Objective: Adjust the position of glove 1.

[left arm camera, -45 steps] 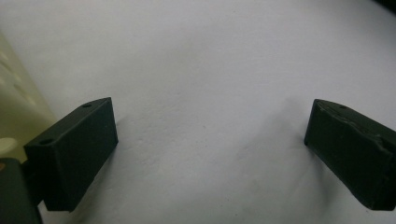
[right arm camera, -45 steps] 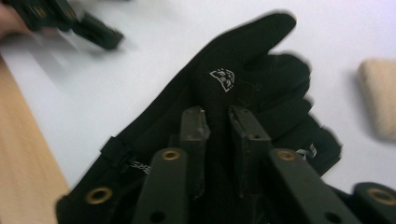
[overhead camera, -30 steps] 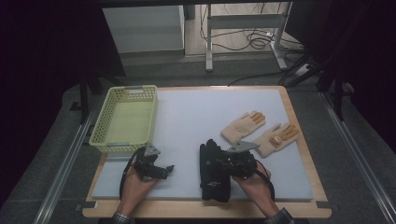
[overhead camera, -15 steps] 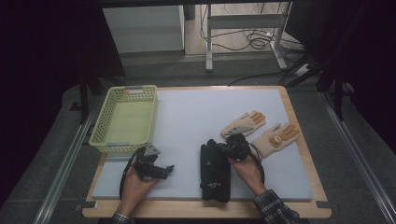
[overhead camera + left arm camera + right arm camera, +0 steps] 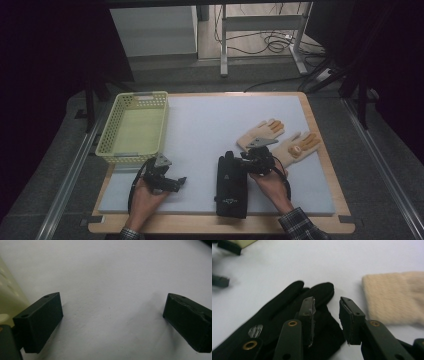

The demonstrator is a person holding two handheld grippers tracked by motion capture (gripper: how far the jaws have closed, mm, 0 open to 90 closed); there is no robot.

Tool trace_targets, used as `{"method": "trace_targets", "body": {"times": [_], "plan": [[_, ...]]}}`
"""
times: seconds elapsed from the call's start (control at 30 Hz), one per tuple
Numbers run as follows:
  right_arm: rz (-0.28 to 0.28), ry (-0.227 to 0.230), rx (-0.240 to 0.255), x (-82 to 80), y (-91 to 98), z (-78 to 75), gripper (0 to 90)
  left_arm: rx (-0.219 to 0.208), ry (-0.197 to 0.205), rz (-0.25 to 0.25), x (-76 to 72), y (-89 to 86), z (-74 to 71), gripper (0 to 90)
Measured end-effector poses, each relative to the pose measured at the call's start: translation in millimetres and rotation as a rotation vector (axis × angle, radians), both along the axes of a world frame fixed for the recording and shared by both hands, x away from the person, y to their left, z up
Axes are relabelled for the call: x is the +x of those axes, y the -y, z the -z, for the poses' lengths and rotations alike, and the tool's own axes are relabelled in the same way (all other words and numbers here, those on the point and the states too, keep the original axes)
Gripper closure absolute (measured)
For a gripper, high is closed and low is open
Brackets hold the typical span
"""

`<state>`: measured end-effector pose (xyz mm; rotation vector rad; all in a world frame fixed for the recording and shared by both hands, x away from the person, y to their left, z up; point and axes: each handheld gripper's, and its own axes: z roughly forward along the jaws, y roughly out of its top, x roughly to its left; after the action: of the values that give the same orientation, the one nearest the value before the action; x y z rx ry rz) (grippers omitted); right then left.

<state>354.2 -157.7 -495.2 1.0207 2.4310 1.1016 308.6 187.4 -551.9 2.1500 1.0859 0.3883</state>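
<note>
Right gripper (image 5: 327,312): you had its jaws reopening, narrow gap, nothing pinched, over the black glove (image 5: 287,322) near the mat's front edge, ready to re-grab.
Left gripper (image 5: 112,322): wide, empty, parked beside the yellow basket (image 5: 135,125).

Yellow basket (image 5: 134,126) at table's far left (slotted walls), two tan gloves (image 5: 280,140) right

A wood-edged worktop (image 5: 320,150) covered by a pale mat is set on grey floor (image 5: 380,165). Behind it, a white cabinet (image 5: 152,30), metal table legs (image 5: 223,40) and loose cables (image 5: 270,42) are seen. The surroundings are dimly lit.
</note>
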Motion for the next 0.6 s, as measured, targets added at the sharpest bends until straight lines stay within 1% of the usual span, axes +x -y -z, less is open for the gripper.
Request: {"method": "trace_targets", "body": {"times": [0.07, 0.13, 0.27, 0.3, 0.43, 0.6], "plan": [[-0.007, 0.003, -0.012, -6.6, 6.8, -3.6, 65.0, -0.006, 0.002, -0.004, -0.1, 0.4, 0.2, 2.7], [-0.015, -0.011, 0.001, -14.8, 15.3, -4.9, 71.5, 0.0, 0.0, 0.0, 0.0, 0.0, 0.0, 2.7], [-0.04, -0.03, -0.012, -32.7, 30.0, -2.9, 84.9, 0.0, 0.0, 0.0, 0.0, 0.1, 0.0, 2.7], [-0.047, -0.034, -0.014, -37.3, 33.3, -1.4, 87.1, -0.001, 0.0, 0.0, 0.0, 0.0, 0.0, 2.7], [-0.071, -0.066, -0.009, -53.6, 41.8, 8.7, 88.6, -0.008, -0.002, -0.006, -0.2, 0.1, 0.1, 2.9], [-0.113, -0.091, -0.008, -71.7, 40.0, 20.2, 88.5, -0.011, -0.002, -0.008, -0.2, 0.3, 0.1, 3.0]]}}
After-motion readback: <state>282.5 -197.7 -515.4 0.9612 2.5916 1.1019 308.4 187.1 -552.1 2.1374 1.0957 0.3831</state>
